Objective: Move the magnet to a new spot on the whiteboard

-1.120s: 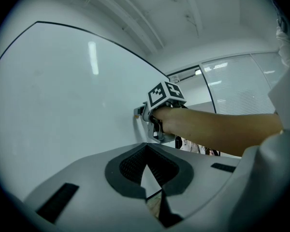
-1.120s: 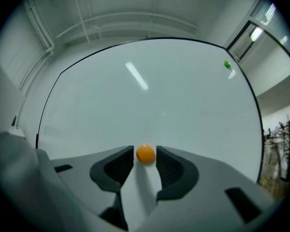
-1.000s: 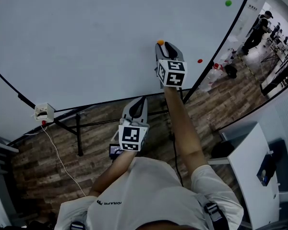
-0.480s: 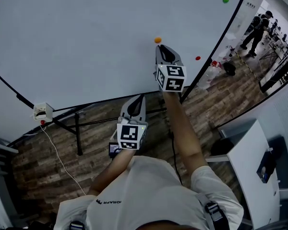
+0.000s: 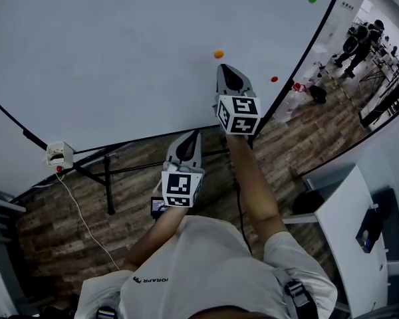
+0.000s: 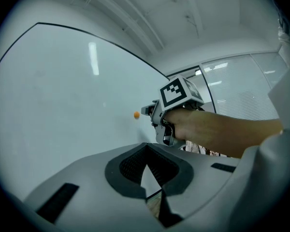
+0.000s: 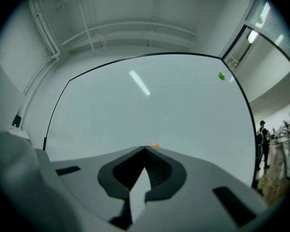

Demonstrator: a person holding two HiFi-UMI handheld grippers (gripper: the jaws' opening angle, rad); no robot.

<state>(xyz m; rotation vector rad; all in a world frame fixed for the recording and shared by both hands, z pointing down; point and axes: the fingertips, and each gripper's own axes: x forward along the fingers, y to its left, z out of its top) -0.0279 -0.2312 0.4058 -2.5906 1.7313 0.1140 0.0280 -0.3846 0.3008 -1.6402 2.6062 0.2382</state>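
Orange magnet (image 5: pixel 219 54) on whiteboard (image 5: pixel 120 58), apart from right hand-held gripper (image 5: pixel 227 68), jaws just clenched empty, left hand-held gripper (image 5: pixel 196 135) clenched empty, red magnet (image 5: pixel 274 80) seen from head view only

Smooth, glossy whiteboard (image 5: pixel 120 58); matt grey plastic right tool (image 5: pixel 224 67); grained wood-plank floor (image 5: pixel 134 195).

White short-sleeved T-shirt (image 5: pixel 186 274); grey left hand-held gripper (image 5: pixel 197 135), right hand-held gripper (image 5: pixel 223 68), black-and-white marker cubes (image 5: pixel 181 188)

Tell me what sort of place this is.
Probably an office or lab workroom. It has a large whiteboard with small magnets on it, among them an orange magnet, a wood-plank floor, and people standing among equipment farther back.
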